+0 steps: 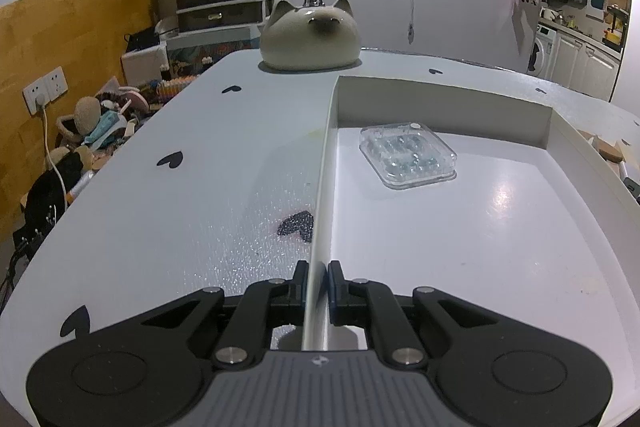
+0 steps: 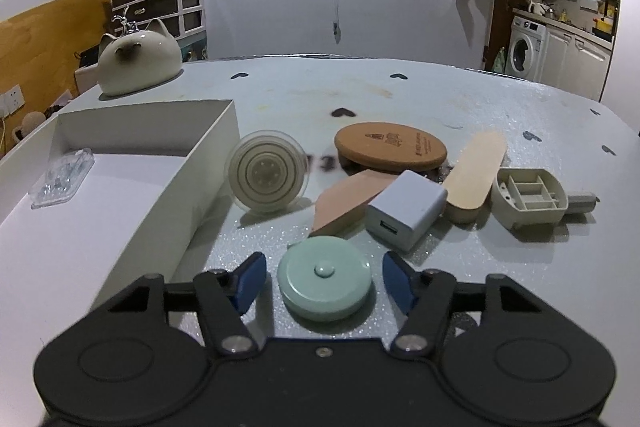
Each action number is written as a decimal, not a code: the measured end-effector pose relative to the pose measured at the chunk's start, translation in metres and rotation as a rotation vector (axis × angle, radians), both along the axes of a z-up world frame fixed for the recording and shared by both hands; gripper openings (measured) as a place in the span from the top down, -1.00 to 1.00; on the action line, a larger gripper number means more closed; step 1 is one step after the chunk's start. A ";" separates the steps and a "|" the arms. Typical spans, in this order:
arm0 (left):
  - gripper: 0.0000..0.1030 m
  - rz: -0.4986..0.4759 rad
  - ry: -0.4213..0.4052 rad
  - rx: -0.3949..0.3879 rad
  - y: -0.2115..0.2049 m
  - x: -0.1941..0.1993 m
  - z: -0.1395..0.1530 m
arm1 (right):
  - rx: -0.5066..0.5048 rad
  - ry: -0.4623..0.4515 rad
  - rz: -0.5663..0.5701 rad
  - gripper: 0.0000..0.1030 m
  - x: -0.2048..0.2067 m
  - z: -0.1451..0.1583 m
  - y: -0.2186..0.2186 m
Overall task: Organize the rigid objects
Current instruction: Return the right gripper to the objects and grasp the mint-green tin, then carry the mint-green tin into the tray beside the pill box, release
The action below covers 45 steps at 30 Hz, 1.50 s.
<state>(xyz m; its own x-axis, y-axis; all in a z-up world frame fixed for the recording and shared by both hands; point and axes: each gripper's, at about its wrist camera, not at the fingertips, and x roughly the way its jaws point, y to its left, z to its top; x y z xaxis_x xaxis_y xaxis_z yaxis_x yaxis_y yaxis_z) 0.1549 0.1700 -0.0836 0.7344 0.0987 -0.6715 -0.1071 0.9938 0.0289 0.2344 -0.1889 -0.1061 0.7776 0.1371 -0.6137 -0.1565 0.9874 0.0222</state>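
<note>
Straddling the green disc (image 2: 325, 281), the right gripper (image 2: 324, 281) has pads not yet touching it (left gripper (image 1: 318, 291) clamps the box wall (image 1: 320, 211)); next, I judge, squeeze, lift, carry into the box.

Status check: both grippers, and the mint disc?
Left gripper shut on box wall. Right gripper open, fingers straddling mint disc, no contact. Charger close ahead.

A home: washing machine (image 2: 525, 47), kitchen cabinets (image 2: 576, 61)
</note>
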 end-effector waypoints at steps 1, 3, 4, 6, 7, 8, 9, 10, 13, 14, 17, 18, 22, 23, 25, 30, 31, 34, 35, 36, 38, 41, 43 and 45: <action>0.79 0.007 0.006 0.000 0.000 0.001 0.001 | 0.002 -0.001 0.003 -0.21 0.000 0.000 0.000; 0.79 0.014 0.020 0.002 -0.001 0.004 0.002 | -0.001 -0.005 -0.002 0.01 -0.001 0.001 0.000; 0.79 0.015 0.025 0.006 -0.002 0.006 0.002 | 0.004 -0.003 -0.001 0.01 -0.001 0.001 -0.001; 0.79 0.016 0.037 0.006 -0.002 0.010 0.003 | 0.010 -0.003 0.003 0.01 -0.001 0.001 -0.003; 0.79 0.016 0.044 0.004 -0.001 0.013 0.004 | 0.010 -0.003 0.005 0.01 -0.001 0.001 -0.003; 0.79 0.015 0.050 0.002 -0.001 0.015 0.004 | 0.008 -0.003 0.006 0.01 -0.001 0.001 -0.002; 0.79 0.015 0.054 0.001 -0.001 0.018 0.004 | 0.007 -0.002 0.008 0.01 -0.002 0.001 -0.002; 0.78 0.015 0.059 0.002 0.000 0.021 0.004 | 0.007 -0.001 0.010 0.01 -0.002 0.001 -0.002; 0.73 0.008 0.074 0.019 -0.001 0.033 0.005 | 0.015 0.002 0.018 0.02 -0.002 0.002 -0.003; 0.70 0.011 0.078 0.026 -0.001 0.037 0.006 | 0.016 0.002 0.022 0.02 -0.003 0.002 -0.003; 0.66 0.012 0.088 0.050 -0.003 0.048 0.007 | 0.017 0.001 0.029 0.02 -0.003 0.002 -0.003; 0.66 0.005 0.091 0.054 -0.003 0.051 0.007 | 0.020 0.001 0.033 0.02 -0.003 0.002 -0.003; 0.66 -0.020 0.099 0.044 0.001 0.065 0.008 | 0.037 0.005 0.040 0.02 -0.004 0.003 -0.005; 0.65 -0.024 0.103 0.041 0.002 0.068 0.008 | 0.040 0.007 0.041 0.02 -0.005 0.003 -0.005; 0.65 -0.038 0.111 0.057 0.000 0.075 0.009 | 0.046 0.007 0.039 0.02 -0.007 0.005 -0.006; 0.67 -0.060 0.114 0.067 0.000 0.085 0.008 | 0.069 -0.030 0.041 0.02 -0.010 0.021 -0.010; 0.72 -0.061 0.112 0.061 0.000 0.084 0.008 | 0.076 -0.047 0.047 0.02 -0.010 0.027 -0.009; 0.72 -0.055 0.110 0.079 -0.004 0.082 0.008 | 0.088 -0.098 0.073 0.02 -0.009 0.047 -0.005; 0.74 -0.049 0.111 0.070 -0.005 0.080 0.008 | 0.094 -0.113 0.086 0.02 -0.007 0.053 -0.002; 0.75 -0.043 0.111 0.064 -0.006 0.078 0.008 | 0.101 -0.127 0.100 0.02 -0.005 0.059 0.003; 0.76 -0.032 0.112 0.061 -0.008 0.074 0.008 | 0.117 -0.147 0.139 0.02 -0.001 0.072 0.012; 0.78 -0.013 0.108 0.049 -0.010 0.069 0.008 | 0.138 -0.153 0.197 0.02 0.010 0.086 0.028; 0.78 -0.008 0.108 0.042 -0.009 0.070 0.009 | 0.152 -0.149 0.242 0.02 0.020 0.094 0.042; 0.78 -0.007 0.110 0.036 -0.009 0.070 0.008 | 0.156 -0.138 0.293 0.02 0.032 0.102 0.058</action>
